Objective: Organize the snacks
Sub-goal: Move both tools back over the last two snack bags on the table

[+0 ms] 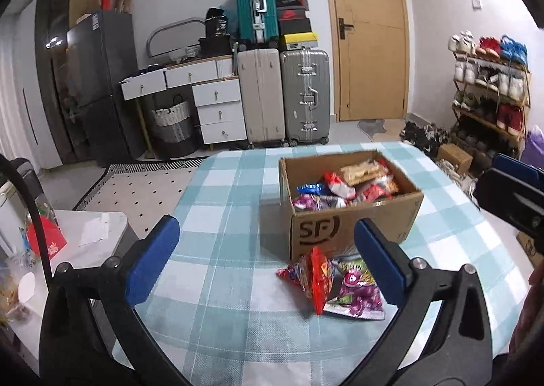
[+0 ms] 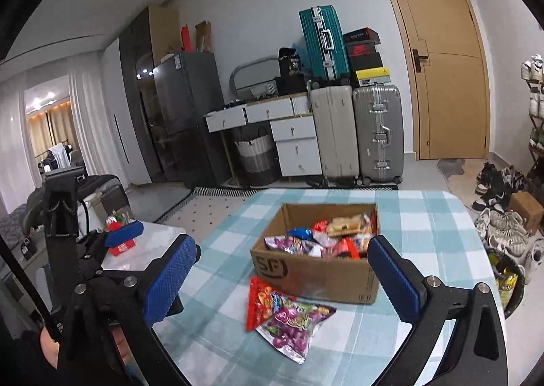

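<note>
Both grippers are hovering above the near edge of a table (image 1: 217, 188) covered in a blue-and-white checked cloth, and both are standing with jaws spread wide and nothing between the blue pads. The left gripper (image 1: 268, 260) is framing a bare stretch of cloth, while the right gripper (image 2: 282, 280) is looking past its fingers at the snacks. A cardboard box (image 2: 319, 280) printed with black letters is sitting near the middle of the table, open at the top and heaped with snack packets (image 1: 343, 188) in red, blue, purple and tan wrappers. Just in front of the box, two more packets are lying loose on the cloth: a red snack bag (image 1: 314, 279) is resting partly on top of a purple candy bag (image 1: 357, 290), and the pair is almost touching the box's front wall. Nothing is lying between the grippers and these two bags; only the box wall is standing behind them. Beyond the table, three suitcases (image 2: 353, 134) are crowding against a white drawer unit (image 2: 292, 141), with shoe boxes stacked above and a woven basket (image 2: 255, 154) tucked under the desk. A dark refrigerator (image 1: 98, 80) is standing to the left, a wooden door (image 1: 370, 32) is shut behind, and a shoe rack (image 1: 489, 86) with scattered shoes is filling the right side of the room.
</note>
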The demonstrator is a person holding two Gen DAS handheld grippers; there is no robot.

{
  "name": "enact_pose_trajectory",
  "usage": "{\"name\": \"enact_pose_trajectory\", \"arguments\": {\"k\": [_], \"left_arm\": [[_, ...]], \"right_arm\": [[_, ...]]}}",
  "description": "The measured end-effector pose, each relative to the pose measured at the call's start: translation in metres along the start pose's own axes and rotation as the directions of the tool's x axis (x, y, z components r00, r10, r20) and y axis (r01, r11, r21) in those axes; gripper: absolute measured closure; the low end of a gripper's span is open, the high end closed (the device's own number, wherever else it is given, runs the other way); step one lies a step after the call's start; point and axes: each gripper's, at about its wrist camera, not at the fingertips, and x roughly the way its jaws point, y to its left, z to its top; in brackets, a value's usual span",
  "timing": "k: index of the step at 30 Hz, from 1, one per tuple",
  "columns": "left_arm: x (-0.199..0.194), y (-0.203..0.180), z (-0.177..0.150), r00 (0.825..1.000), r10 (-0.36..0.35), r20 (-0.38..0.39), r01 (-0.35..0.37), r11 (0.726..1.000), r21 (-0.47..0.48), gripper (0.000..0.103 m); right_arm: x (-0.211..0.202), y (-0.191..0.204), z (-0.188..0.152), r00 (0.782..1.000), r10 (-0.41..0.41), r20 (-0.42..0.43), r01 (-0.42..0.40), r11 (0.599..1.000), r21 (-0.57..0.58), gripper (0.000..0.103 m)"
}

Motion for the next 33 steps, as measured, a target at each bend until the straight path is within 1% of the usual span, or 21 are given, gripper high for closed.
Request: {"name": "enact_pose_trajectory", "arguments": {"k": [3, 5, 8, 11, 13, 16, 18, 19, 21, 23, 28, 33], "left_arm": [[0.019, 0.001, -0.012, 1.000, -0.012, -0.018, 0.012, 0.999, -0.030, 0.001], [0.035, 0.002, -0.021, 0.998, -0.041, -0.040, 0.038, 0.997, -0.059, 0.001], [0.057, 0.002, -0.034, 0.994, -0.083, -0.073, 0.077, 0.994, -0.080, 0.001], [0.071, -0.002, -0.047, 0.993, -0.095, -0.076, 0.090, 0.994, -0.066, 0.001], [0.080, -0.005, -0.057, 0.993, -0.095, -0.072, 0.091, 0.995, -0.046, 0.001], [0.095, -0.008, -0.069, 0.989, -0.111, -0.095, 0.108, 0.994, -0.029, 0.001], [0.107, -0.013, -0.076, 0.984, -0.124, -0.130, 0.123, 0.992, -0.013, 0.001], [0.115, -0.017, -0.080, 0.979, -0.137, -0.154, 0.137, 0.991, -0.008, 0.001], [0.126, -0.020, -0.082, 0.973, -0.152, -0.171, 0.155, 0.988, 0.001, 0.001], [0.136, -0.025, -0.084, 0.972, -0.150, -0.183, 0.153, 0.988, 0.003, 0.001], [0.159, -0.030, -0.088, 0.965, -0.149, -0.213, 0.151, 0.989, -0.011, 0.001], [0.184, -0.028, -0.089, 0.955, -0.160, -0.250, 0.154, 0.987, -0.040, 0.001]], "right_arm": [[0.018, -0.005, -0.021, 1.000, -0.019, -0.011, 0.019, 1.000, -0.010, 0.000], [0.029, -0.011, -0.033, 0.999, -0.035, -0.026, 0.034, 0.999, -0.008, 0.000], [0.048, -0.024, -0.051, 0.997, -0.036, -0.062, 0.038, 0.999, 0.024, 0.000], [0.063, -0.037, -0.065, 0.995, -0.023, -0.093, 0.029, 0.997, 0.071, 0.000], [0.069, -0.044, -0.072, 0.995, -0.023, -0.095, 0.031, 0.996, 0.089, 0.000], [0.074, -0.051, -0.082, 0.995, -0.026, -0.092, 0.035, 0.994, 0.105, 0.000], [0.077, -0.055, -0.089, 0.994, -0.025, -0.105, 0.038, 0.993, 0.116, 0.000], [0.079, -0.057, -0.092, 0.993, -0.024, -0.118, 0.038, 0.992, 0.121, 0.000], [0.083, -0.058, -0.095, 0.989, -0.016, -0.146, 0.036, 0.990, 0.136, 0.000], [0.084, -0.059, -0.096, 0.989, -0.011, -0.150, 0.032, 0.990, 0.139, 0.000], [0.085, -0.063, -0.097, 0.987, -0.038, -0.153, 0.058, 0.990, 0.128, 0.000], [0.088, -0.071, -0.099, 0.984, -0.015, -0.177, 0.047, 0.983, 0.177, 0.000]]}}
